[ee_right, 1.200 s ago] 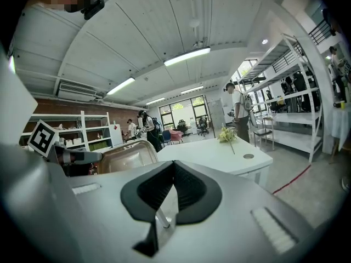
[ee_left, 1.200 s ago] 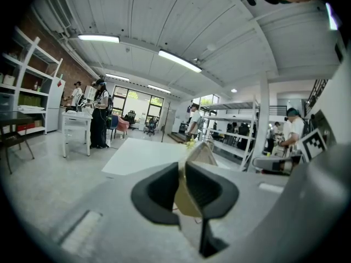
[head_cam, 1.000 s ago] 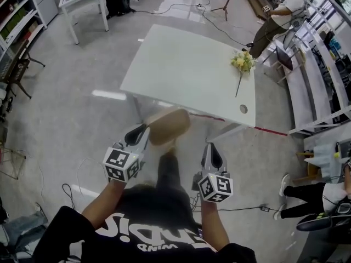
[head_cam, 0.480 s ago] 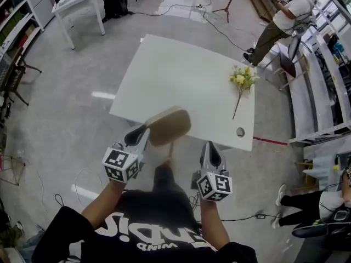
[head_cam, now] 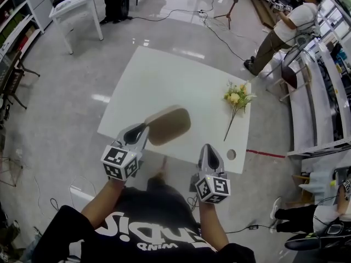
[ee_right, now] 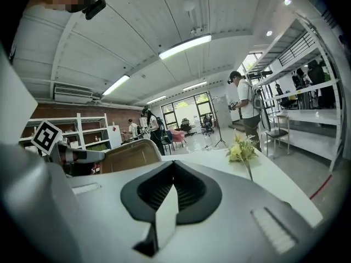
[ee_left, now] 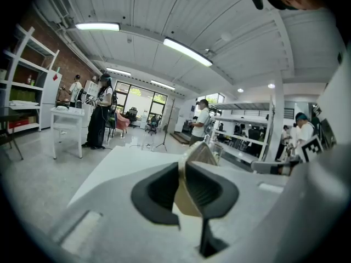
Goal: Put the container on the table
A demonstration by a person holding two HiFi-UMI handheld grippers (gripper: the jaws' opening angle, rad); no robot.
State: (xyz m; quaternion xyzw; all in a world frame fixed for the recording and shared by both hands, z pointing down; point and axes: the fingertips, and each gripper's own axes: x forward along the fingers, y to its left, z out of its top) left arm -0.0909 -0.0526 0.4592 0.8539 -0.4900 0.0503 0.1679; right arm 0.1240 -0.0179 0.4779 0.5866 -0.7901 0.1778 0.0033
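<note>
Container held up in the left tongs, at the near edge of the white worktop.
Head view: left tongs [head_cam: 136, 133] clamped on the rim of the tan container [head_cam: 167, 125], which shows over the near edge of the worktop [head_cam: 164, 75]. The right tongs [head_cam: 210, 156] are alongside, clenched and empty, and a flower sprig [head_cam: 236, 98] lies at the worktop's right. Left gripper view: container rim [ee_left: 198, 153] pinched between both pads. Right gripper view: jaws together, nothing between them; container at left, flower sprig at right.
</note>
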